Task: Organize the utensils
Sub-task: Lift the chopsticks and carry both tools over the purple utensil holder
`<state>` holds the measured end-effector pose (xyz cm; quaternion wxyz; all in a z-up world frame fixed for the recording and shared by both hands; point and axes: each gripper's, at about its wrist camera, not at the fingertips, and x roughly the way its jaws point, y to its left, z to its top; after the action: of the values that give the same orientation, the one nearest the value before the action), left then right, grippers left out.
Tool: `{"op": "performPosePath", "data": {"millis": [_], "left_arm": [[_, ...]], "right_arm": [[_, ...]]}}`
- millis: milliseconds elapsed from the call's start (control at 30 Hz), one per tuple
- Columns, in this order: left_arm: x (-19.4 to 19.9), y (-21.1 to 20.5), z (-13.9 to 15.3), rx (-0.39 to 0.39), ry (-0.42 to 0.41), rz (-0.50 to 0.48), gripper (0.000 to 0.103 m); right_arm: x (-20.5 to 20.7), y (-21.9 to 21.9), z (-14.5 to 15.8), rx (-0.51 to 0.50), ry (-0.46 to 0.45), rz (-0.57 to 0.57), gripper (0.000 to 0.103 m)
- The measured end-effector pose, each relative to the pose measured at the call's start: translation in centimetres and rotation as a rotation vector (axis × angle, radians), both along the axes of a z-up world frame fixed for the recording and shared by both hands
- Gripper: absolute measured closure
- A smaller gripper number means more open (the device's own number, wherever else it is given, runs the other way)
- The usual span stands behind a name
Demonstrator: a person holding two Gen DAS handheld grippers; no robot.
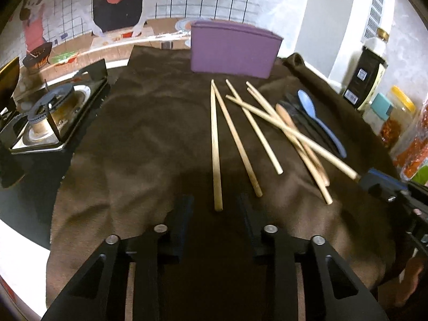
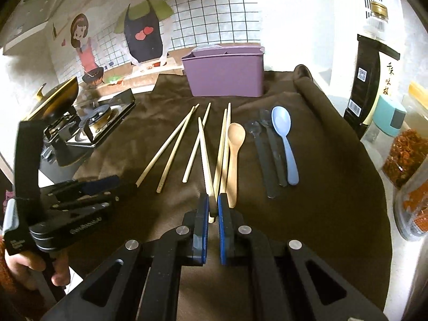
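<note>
A brown cloth (image 2: 321, 200) covers the work surface. Beyond both grippers stands a purple utensil holder (image 2: 224, 75), its divided top visible from the right wrist view. To the far left of the left gripper (image 1: 214, 206) sits a small gas stove (image 1: 53, 115); to the far right of the right gripper (image 2: 213, 206) stand a dark bottle (image 2: 371, 85) and jars of red flakes (image 2: 401, 157).

Six wooden chopsticks (image 2: 171, 144) lie fanned ahead of the grippers, some crossing. Just right of them lies a wooden spoon (image 2: 234, 155), then two dark spoons (image 2: 270, 157) and a blue spoon (image 2: 285, 139), all with bowls toward the holder.

The right gripper's blue-padded jaws are nearly closed, clamping the near end of one chopstick (image 2: 204, 157) that crosses its neighbours; the spoon handle lies just beside its right finger. The left gripper's jaws stand apart and hold nothing, with a chopstick end just ahead between them. In the right wrist view, a hand (image 2: 29, 267) grips the left gripper's handle.
</note>
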<state>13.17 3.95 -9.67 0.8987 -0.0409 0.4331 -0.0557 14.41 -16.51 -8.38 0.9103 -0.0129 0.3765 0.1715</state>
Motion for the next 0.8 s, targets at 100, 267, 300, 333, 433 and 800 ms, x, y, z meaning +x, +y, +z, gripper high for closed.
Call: {"op": "performPosePath", "data": {"millis": [100, 267, 300, 333, 433, 800], "left_arm": [[0.3, 0.0, -0.6, -0.007, 0.019, 0.023, 0.081], [0.5, -0.1, -0.9, 0.003, 0.016, 0.038, 0.083], [0.6, -0.2, -0.9, 0.008, 0.014, 0.039, 0.083], [0.8, -0.3, -0.9, 0.017, 0.012, 0.039, 0.083], [1.1, -0.7, -0.9, 0.045, 0.009, 0.030, 0.084], [0.4, 1.3, 5.8, 0.061, -0.180, 0.049, 0.097]], "right_arm": [[-0.2, -0.4, 0.2, 0.000, -0.005, -0.009, 0.096], [-0.4, -0.8, 0.1, -0.004, -0.001, -0.022, 0.096], [-0.4, -0.9, 0.0, -0.003, 0.002, -0.024, 0.096], [-0.4, -0.9, 0.0, -0.004, 0.004, -0.024, 0.096], [-0.3, -0.8, -0.2, -0.005, 0.007, -0.022, 0.096], [0.4, 0.2, 3.9, -0.023, -0.104, 0.007, 0.096]]}}
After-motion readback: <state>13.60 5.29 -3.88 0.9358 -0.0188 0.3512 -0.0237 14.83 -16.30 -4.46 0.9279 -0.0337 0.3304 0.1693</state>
